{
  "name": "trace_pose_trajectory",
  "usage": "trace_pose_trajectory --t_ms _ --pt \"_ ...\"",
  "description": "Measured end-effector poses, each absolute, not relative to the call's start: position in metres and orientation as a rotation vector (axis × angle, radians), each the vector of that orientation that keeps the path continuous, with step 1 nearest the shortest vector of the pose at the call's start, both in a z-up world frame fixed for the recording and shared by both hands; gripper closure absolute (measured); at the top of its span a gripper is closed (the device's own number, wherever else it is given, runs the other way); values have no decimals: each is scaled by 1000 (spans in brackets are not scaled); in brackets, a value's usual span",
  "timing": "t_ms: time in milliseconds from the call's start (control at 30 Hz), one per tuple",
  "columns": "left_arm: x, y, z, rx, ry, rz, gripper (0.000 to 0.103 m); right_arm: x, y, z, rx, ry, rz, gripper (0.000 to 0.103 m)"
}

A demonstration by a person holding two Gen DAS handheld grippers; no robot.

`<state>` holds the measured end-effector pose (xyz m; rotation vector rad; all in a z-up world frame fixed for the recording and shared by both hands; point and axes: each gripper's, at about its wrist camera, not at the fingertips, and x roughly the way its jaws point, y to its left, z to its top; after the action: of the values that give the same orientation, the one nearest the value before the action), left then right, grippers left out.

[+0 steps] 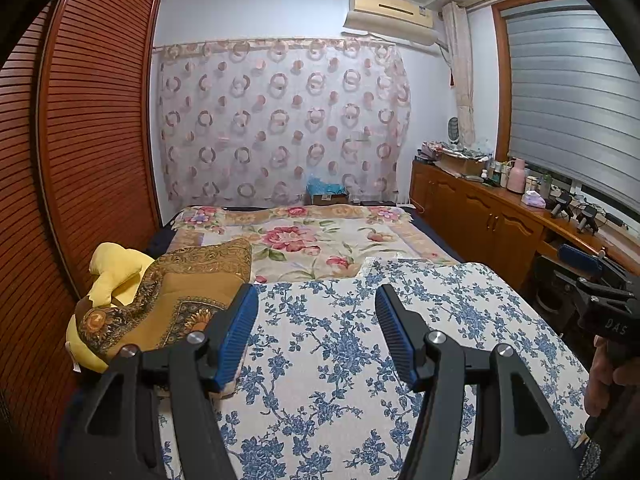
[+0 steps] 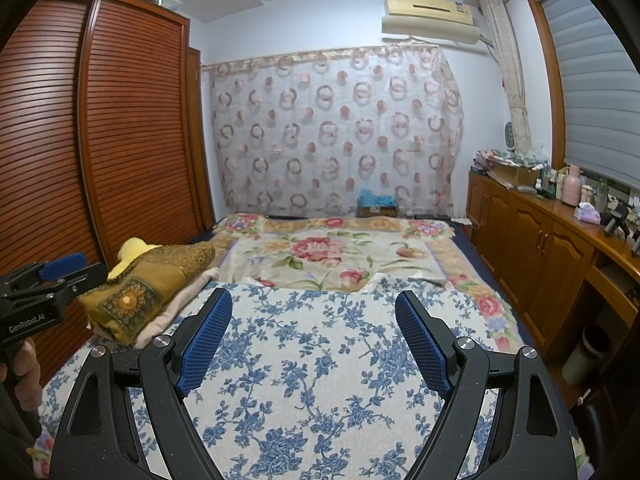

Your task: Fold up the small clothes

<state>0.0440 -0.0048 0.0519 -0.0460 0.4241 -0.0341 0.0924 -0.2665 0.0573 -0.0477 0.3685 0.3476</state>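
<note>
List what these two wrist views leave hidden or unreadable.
- Yellow item, both views: mostly under the brown patterned cloth; what it is stays unclear.
- Bottles on the wooden counter, both views: too small to read.
- Near edge of the blue floral cloth, both views: hidden behind the open left gripper and right gripper.

Pillow (image 2: pixel 148 296) lies left on the bed (image 2: pixel 320 360), wardrobe (image 2: pixel 120 120) beside it.

Left tongs (image 1: pixel 316 300) and right tongs (image 2: pixel 313 306), both agape, empty.
</note>
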Motion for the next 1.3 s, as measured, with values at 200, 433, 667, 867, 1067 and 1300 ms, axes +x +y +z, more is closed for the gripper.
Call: trace_pose_trajectory --t_ms 200,433,667,867,1067,1300 --pt "43 -3 53 -45 424 -33 43 92 -266 57 -46 369 347 17" --pt "43 0 55 -46 423 -31 43 93 -267 57 -47 370 346 17" --pt "43 0 55 -46 424 -32 43 94 -267 54 -45 371 341 17" --pt "43 1 55 -47 423 -32 43 94 -268 54 -45 371 342 17" --pt "43 1 54 -47 422 -33 43 94 -269 53 -44 371 342 17" --pt "43 1 53 -46 422 -32 43 94 -269 54 -44 371 342 17"
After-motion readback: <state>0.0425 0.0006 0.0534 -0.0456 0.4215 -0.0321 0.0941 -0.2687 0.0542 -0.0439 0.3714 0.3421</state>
